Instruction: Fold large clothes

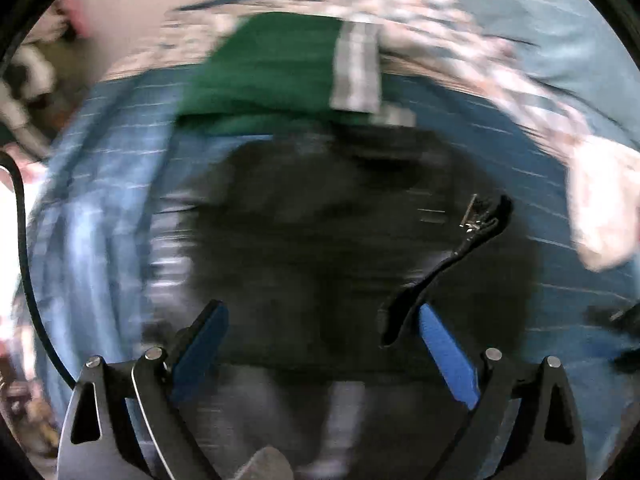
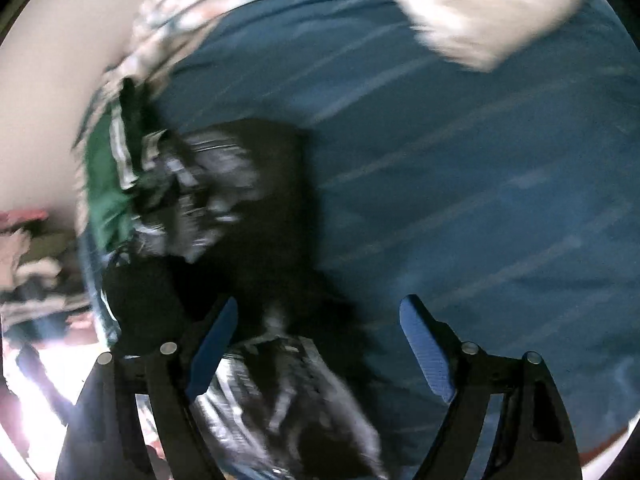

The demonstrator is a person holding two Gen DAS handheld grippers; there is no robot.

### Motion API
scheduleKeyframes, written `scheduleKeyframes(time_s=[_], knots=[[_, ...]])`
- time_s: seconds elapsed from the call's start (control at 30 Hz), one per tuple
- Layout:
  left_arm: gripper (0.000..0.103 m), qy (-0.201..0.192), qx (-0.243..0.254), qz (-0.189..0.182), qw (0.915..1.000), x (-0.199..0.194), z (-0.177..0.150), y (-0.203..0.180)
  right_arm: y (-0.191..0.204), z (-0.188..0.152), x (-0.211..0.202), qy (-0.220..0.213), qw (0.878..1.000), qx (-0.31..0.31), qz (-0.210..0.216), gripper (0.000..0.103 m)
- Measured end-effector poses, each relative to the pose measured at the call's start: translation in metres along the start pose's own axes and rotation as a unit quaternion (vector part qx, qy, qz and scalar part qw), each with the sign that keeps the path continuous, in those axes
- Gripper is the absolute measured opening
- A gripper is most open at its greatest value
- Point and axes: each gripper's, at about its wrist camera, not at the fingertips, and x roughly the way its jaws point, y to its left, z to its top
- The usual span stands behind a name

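Both views are motion-blurred. A black garment (image 1: pixel 320 216) lies bunched on a blue striped bedsheet (image 1: pixel 104 208), straight ahead of my left gripper (image 1: pixel 322 312), which is open above it. A black strap with a metal clasp (image 1: pixel 476 224) hangs by the right finger; whether it is caught on the finger is unclear. In the right wrist view the black garment (image 2: pixel 256 200) lies left of centre, its grey-patterned part (image 2: pixel 288 400) passing under my open right gripper (image 2: pixel 320 312). Neither gripper clearly holds cloth.
A folded green garment with a grey band (image 1: pixel 272 68) lies beyond the black one, also in the right wrist view (image 2: pixel 104 200). A patterned quilt (image 1: pixel 460 48) and a pale pillow (image 1: pixel 604 204) lie at the far side. The blue sheet (image 2: pixel 480 184) spreads right. Clutter lies left (image 2: pixel 28 264).
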Motion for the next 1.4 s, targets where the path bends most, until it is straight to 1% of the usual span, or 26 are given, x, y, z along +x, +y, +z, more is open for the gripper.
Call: scheduleKeyframes(time_s=[0.07, 0.1, 0.13, 0.17, 0.23, 0.27, 0.37, 0.47, 0.6, 0.63, 0.7, 0.77, 0.83, 0.87, 0.9, 0.93, 1.0, 1.1, 1.17, 1.2, 1.23, 1.27, 1.3, 1.33, 1.37, 1.4], knots=[[0.097, 0.005, -0.013, 0.057, 0.9983, 0.014, -0.001, 0.039, 0.025, 0.011, 0.017, 0.010, 1.000, -0.024, 0.008, 0.085], [0.097, 0.016, -0.020, 0.073, 0.9970, 0.023, -0.001, 0.053, 0.034, 0.014, 0.023, 0.015, 0.999, -0.032, 0.011, 0.085], [0.097, 0.030, -0.033, 0.077, 0.9960, 0.030, -0.001, 0.068, 0.042, 0.017, 0.031, 0.022, 0.999, -0.037, 0.014, 0.085], [0.097, 0.037, -0.055, 0.062, 0.9959, 0.035, -0.001, 0.083, 0.052, 0.023, 0.040, 0.033, 0.999, -0.037, 0.022, 0.085], [0.097, 0.042, -0.077, 0.034, 0.9956, 0.038, -0.002, 0.093, 0.061, 0.028, 0.049, 0.045, 0.997, -0.039, 0.041, 0.085], [0.097, 0.043, -0.074, 0.034, 0.9958, 0.037, -0.003, 0.090, 0.068, 0.030, 0.053, 0.047, 0.997, -0.042, 0.044, 0.085], [0.097, 0.033, -0.071, 0.073, 0.9943, 0.033, -0.005, 0.081, 0.081, 0.030, 0.055, 0.049, 0.996, -0.055, 0.041, 0.085], [0.097, 0.035, -0.119, 0.083, 0.9887, 0.038, -0.002, 0.099, 0.086, 0.028, 0.055, 0.046, 0.997, -0.059, 0.037, 0.085], [0.097, 0.044, -0.163, 0.117, 0.9786, 0.064, 0.007, 0.127, 0.073, 0.030, 0.057, 0.050, 0.997, -0.042, 0.029, 0.085], [0.097, 0.048, -0.161, 0.129, 0.9774, 0.074, 0.009, 0.131, 0.068, 0.030, 0.060, 0.053, 0.998, -0.036, 0.027, 0.085], [0.097, 0.064, -0.136, 0.162, 0.9753, 0.104, 0.013, 0.132, 0.056, 0.030, 0.073, 0.067, 0.997, -0.023, 0.023, 0.085], [0.100, 0.082, -0.111, 0.177, 0.9745, 0.128, 0.014, 0.131, 0.049, 0.029, 0.085, 0.075, 0.997, -0.018, 0.003, 0.085], [0.101, 0.089, -0.098, 0.181, 0.9746, 0.146, 0.013, 0.131, 0.049, 0.026, 0.097, 0.080, 0.996, -0.042, -0.014, 0.082], [0.103, 0.082, -0.097, 0.182, 0.9750, 0.148, 0.014, 0.131, 0.052, 0.024, 0.104, 0.075, 0.994, -0.063, -0.048, 0.072], [0.103, 0.083, -0.092, 0.183, 0.9754, 0.146, 0.015, 0.131, 0.052, 0.023, 0.109, 0.066, 0.991, -0.077, -0.085, 0.046], [0.103, 0.084, -0.082, 0.184, 0.9758, 0.141, 0.016, 0.131, 0.052, 0.022, 0.113, 0.068, 0.990, -0.081, -0.094, 0.040], [0.103, 0.073, -0.075, 0.187, 0.9767, 0.122, 0.015, 0.129, 0.056, 0.021, 0.109, 0.054, 0.991, -0.083, -0.094, 0.030], [0.103, 0.040, -0.061, 0.192, 0.9788, 0.082, 0.011, 0.123, 0.066, 0.015, 0.091, 0.024, 0.992, -0.093, -0.076, 0.023], [0.103, 0.025, -0.046, 0.193, 0.9798, 0.066, 0.003, 0.117, 0.070, 0.009, 0.080, 0.005, 0.992, -0.099, -0.073, 0.023], [0.103, 0.026, -0.040, 0.192, 0.9802, 0.065, -0.002, 0.114, 0.071, 0.006, 0.079, -0.005, 0.991, -0.104, -0.079, 0.023], [0.103, 0.032, -0.036, 0.193, 0.9800, 0.069, -0.005, 0.112, 0.068, 0.005, 0.083, -0.004, 0.990, -0.107, -0.089, 0.027], [0.103, 0.045, -0.034, 0.196, 0.9789, 0.077, -0.014, 0.111, 0.062, 0.007, 0.094, 0.017, 0.990, -0.100, -0.100, 0.029], [0.103, 0.062, -0.035, 0.203, 0.9766, 0.089, -0.026, 0.114, 0.052, 0.012, 0.103, 0.044, 0.991, -0.078, -0.103, 0.035], [0.103, 0.078, -0.041, 0.201, 0.9756, 0.095, -0.038, 0.116, 0.045, 0.016, 0.106, 0.055, 0.993, -0.053, -0.092, 0.039], [0.103, 0.082, -0.052, 0.193, 0.9763, 0.097, -0.050, 0.120, 0.036, 0.020, 0.102, 0.062, 0.996, -0.016, -0.063, 0.040], [0.103, 0.072, -0.063, 0.185, 0.9782, 0.093, -0.060, 0.124, 0.033, 0.022, 0.096, 0.064, 0.997, -0.001, -0.052, 0.040]])
